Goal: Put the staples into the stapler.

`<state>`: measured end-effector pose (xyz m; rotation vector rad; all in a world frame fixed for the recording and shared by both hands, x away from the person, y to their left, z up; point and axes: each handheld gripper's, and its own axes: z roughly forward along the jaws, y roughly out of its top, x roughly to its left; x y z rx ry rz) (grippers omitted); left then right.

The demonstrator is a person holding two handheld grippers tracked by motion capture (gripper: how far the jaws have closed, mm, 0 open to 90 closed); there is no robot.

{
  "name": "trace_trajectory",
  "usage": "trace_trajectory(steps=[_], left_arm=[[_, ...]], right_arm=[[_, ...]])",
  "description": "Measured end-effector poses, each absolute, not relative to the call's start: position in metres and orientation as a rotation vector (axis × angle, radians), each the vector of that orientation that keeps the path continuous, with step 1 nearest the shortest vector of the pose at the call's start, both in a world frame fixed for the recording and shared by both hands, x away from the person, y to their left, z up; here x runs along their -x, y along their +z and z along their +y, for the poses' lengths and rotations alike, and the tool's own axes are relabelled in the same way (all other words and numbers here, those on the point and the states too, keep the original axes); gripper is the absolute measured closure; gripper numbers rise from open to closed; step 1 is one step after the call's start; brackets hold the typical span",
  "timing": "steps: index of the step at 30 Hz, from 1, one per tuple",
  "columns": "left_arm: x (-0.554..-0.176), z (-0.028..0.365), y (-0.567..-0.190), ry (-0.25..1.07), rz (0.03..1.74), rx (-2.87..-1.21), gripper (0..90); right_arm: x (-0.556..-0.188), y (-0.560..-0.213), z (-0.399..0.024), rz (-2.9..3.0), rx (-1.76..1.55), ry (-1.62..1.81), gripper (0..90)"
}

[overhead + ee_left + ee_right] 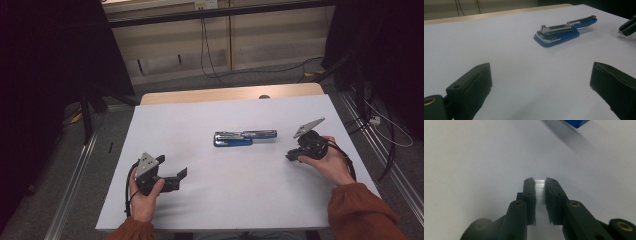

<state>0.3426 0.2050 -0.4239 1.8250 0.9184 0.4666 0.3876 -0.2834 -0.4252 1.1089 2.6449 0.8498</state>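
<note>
A blue stapler [245, 137] lies opened out flat near the middle of the white table [225, 200], its silver magazine arm swung out toward 3 o'clock in the high view and its blue base toward 9 o'clock. In the left gripper view the same stapler [564, 31] sits at about 1 o'clock, well ahead of the jaws, with the metal channel facing up.

The left claw [175, 167] rests at roughly 8 o'clock from the stapler, held in the person's left hand [145, 192] low over the table. Its jaws stand wide apart with bare table between them and nothing in their hold.

The right claw [291, 156] sits at about 4 o'clock from the stapler, near its magazine end but apart from it, held by the right hand [332, 162]. In the right gripper view its jaws are drawn nearly together on a small strip of staples [540, 191], a pale ribbed silvery block pinched between the two pads. A blue corner of the stapler [575, 123] shows at 1 o'clock in that view, well clear of the jaw tips.

The right claw's tip [627, 27] also appears at 3 o'clock in the left gripper view.
</note>
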Motion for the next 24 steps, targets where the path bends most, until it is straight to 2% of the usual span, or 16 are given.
trace_trajectory(steps=[24], left_arm=[[-0.342, 0.206, -0.424, 0.483, 0.921, -1.831, 4.2]], right_arm=[[-0.394, -0.409, -0.265, 2.643, -1.016, 0.978, 79.2]])
